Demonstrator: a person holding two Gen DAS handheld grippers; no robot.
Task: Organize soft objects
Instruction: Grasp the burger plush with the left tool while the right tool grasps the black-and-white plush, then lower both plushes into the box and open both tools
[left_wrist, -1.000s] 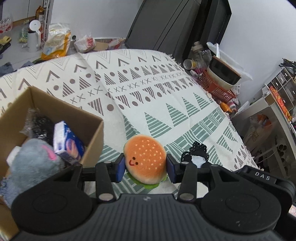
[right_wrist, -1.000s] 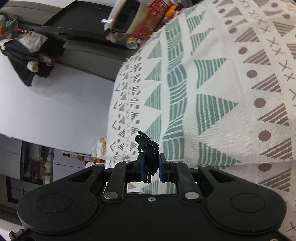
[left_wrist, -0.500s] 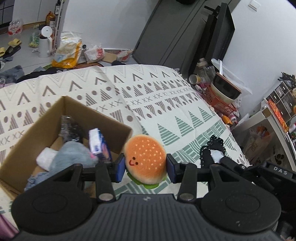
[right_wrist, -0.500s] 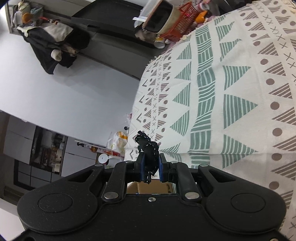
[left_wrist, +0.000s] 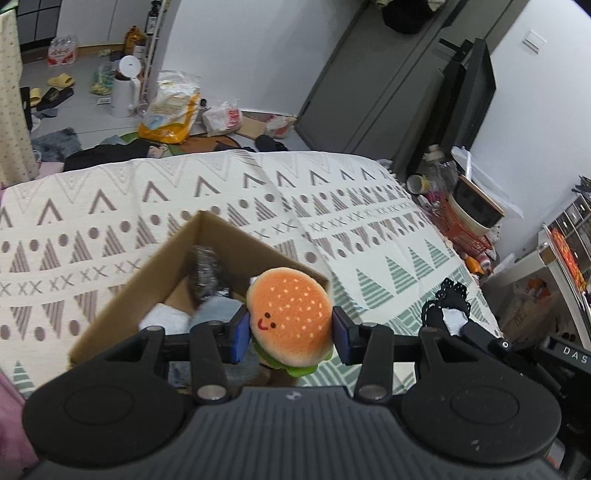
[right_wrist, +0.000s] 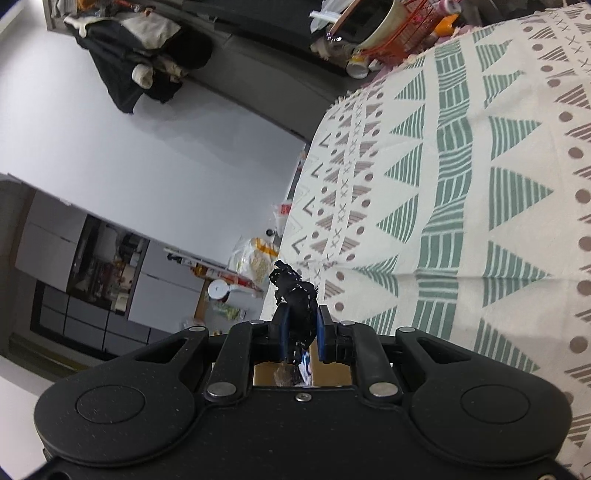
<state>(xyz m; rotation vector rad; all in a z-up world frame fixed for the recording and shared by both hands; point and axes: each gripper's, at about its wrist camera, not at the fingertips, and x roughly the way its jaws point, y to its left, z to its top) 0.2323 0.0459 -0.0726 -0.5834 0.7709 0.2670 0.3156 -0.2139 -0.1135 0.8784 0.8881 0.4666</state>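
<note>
My left gripper (left_wrist: 290, 329) is shut on a plush hamburger (left_wrist: 290, 317) with an orange bun and a smiling face. It hangs over the near right corner of an open cardboard box (left_wrist: 155, 266). Inside the box lie a dark shiny bundle (left_wrist: 205, 275), a white cloth (left_wrist: 164, 319) and a grey plush. My right gripper (right_wrist: 302, 332) is shut on a black lace piece (right_wrist: 293, 291). That black lace piece (left_wrist: 448, 302) also shows at the right of the left wrist view, held above the patterned bedspread (left_wrist: 258, 206).
The patterned bedspread (right_wrist: 480, 184) covers the whole surface. Past its far edge the floor holds a white kettle (left_wrist: 125, 86), bags (left_wrist: 173, 110) and slippers. A red basket with a bowl (left_wrist: 471, 218) and a dark cabinet (left_wrist: 369, 74) stand at the right.
The left gripper has carried the hamburger left and up from beside the box to above its near corner. The right gripper has followed with the lace, and the box now shows beneath it.
</note>
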